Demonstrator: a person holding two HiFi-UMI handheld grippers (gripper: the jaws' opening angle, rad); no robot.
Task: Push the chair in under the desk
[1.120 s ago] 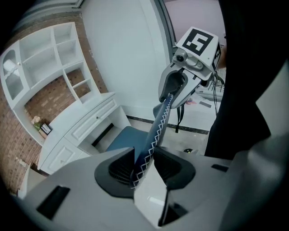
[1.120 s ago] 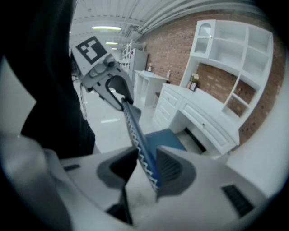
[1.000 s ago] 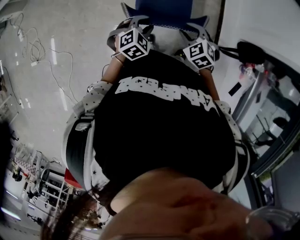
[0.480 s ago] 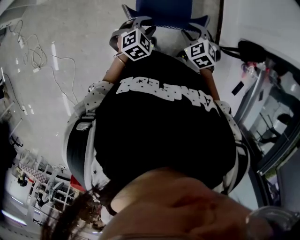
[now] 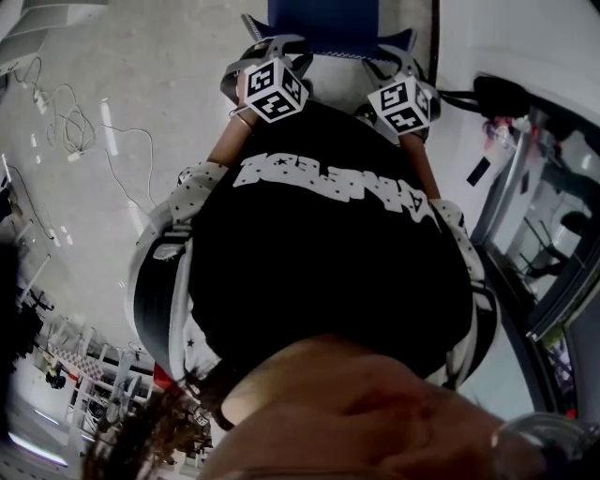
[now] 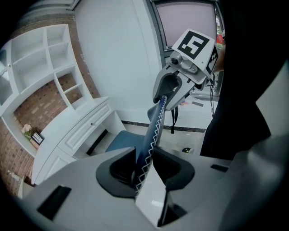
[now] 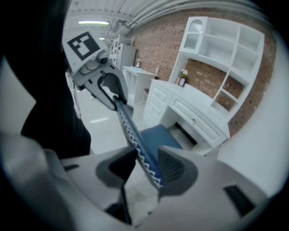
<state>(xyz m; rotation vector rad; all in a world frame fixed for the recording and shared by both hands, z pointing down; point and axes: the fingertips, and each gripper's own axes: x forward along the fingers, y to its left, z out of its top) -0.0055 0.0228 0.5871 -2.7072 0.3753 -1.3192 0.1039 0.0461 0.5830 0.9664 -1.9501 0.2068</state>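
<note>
**Head view:** mostly blocked by black shirt (image 5: 328, 281). Beyond it, L gripper (image 5: 267, 52) and R gripper (image 5: 398, 61) both at top edge of blue chair (image 5: 326, 21), one toward each corner.

**L gripper view:** fingers (image 6: 122, 167) just been closing, now pinched on backrest (image 6: 151, 135). Stitched edge between pads, touching both. R gripper (image 6: 168, 92) on same edge at far end. Seat (image 6: 124, 142) just beside dark kneehole (image 6: 97, 140) below white tabletop (image 6: 56, 137). How far in, can't tell. Backrest well out.

**R gripper view:** fingers (image 7: 172, 170) just been easing wider. Backrest (image 7: 131, 128) between them, hard against one pad, other pad apparently touching, so prob. a light hold. Seat (image 7: 156, 135) aimed at opening, near drawers (image 7: 194, 121), below tabletop (image 7: 205, 101).

**Step:** mid-push, both hands set on backrest, chair lined up but not home.

**Next:** even fwd push from both sides, backrest kept square to tabletop so seat enters kneehole w/o clipping drawers. R hold loose, so firm it up or lean on rear pad only.
</note>
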